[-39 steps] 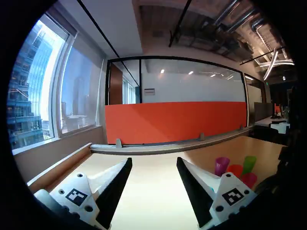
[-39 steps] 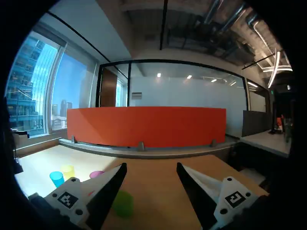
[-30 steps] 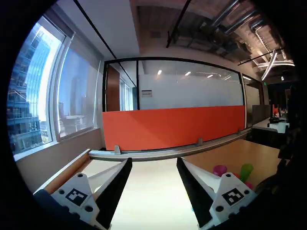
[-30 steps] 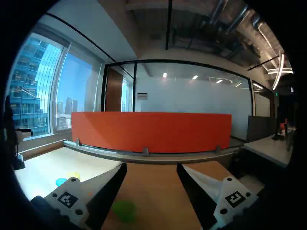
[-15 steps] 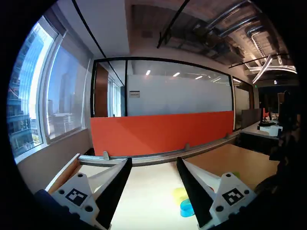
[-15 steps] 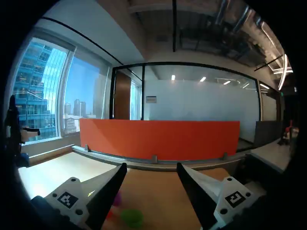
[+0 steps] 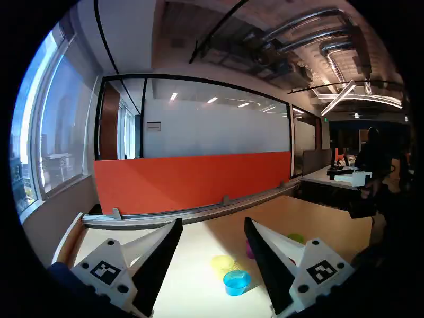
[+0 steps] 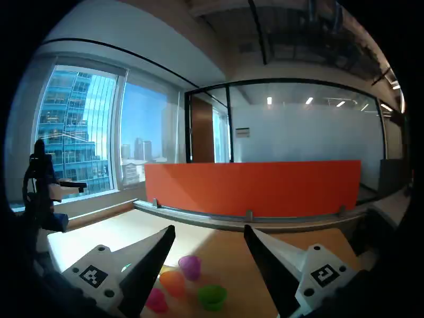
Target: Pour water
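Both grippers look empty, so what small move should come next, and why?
Probably lower the right gripper toward the purple cup, orange cup and green cup, which sit low ahead of it. It and the left gripper are both open and empty.

Left gripper view: low over desk [image 7: 196, 289], facing orange partition [image 7: 191, 180], plastic cups [image 7: 236, 281] near. Right gripper view: similar height (turned more toward window [image 8: 79, 143]); both share partition, cups.

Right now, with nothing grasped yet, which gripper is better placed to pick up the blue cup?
Left, probably: the left gripper is open and the blue cup lies just ahead of it, beside the yellow cup.
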`<state>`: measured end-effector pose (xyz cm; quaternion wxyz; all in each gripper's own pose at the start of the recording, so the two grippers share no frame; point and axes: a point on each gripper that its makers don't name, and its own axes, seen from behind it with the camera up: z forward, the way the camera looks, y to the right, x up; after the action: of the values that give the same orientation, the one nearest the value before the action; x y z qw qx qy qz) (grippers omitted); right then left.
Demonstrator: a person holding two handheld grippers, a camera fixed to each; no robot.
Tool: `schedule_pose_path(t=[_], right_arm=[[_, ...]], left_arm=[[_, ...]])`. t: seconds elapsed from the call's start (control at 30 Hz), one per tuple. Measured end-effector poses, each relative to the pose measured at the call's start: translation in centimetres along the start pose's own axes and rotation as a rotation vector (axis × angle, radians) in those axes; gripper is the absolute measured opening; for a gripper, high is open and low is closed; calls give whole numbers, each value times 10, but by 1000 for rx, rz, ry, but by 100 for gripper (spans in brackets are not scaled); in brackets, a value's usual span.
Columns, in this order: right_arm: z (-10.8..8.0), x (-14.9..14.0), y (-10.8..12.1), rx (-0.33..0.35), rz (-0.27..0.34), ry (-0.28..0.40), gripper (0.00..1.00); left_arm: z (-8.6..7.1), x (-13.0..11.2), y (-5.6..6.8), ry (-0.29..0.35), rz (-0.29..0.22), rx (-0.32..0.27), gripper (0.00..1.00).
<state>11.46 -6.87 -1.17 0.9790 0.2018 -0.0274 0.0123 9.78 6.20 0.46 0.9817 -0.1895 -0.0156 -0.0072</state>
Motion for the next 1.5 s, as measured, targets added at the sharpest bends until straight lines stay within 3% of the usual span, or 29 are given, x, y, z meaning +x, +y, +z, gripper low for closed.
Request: schedule_pose_path(t=[0.37,0.67,0.97,1.5], right_arm=[[2,-6,-11,71,-25,-47,100],[0,-20,-17,119,-53,-137,100],[-1,-33,-18,145,-91,-192,100],[-2,-90,-10,176,-116,-314,100]], left_arm=[[0,-8,6,-28,23,-55,85],[-1,-25,17,-84,60,-116,85],[5,-34,14,-115,64,-135,85],[16,-82,20,-208,115,-177,86]])
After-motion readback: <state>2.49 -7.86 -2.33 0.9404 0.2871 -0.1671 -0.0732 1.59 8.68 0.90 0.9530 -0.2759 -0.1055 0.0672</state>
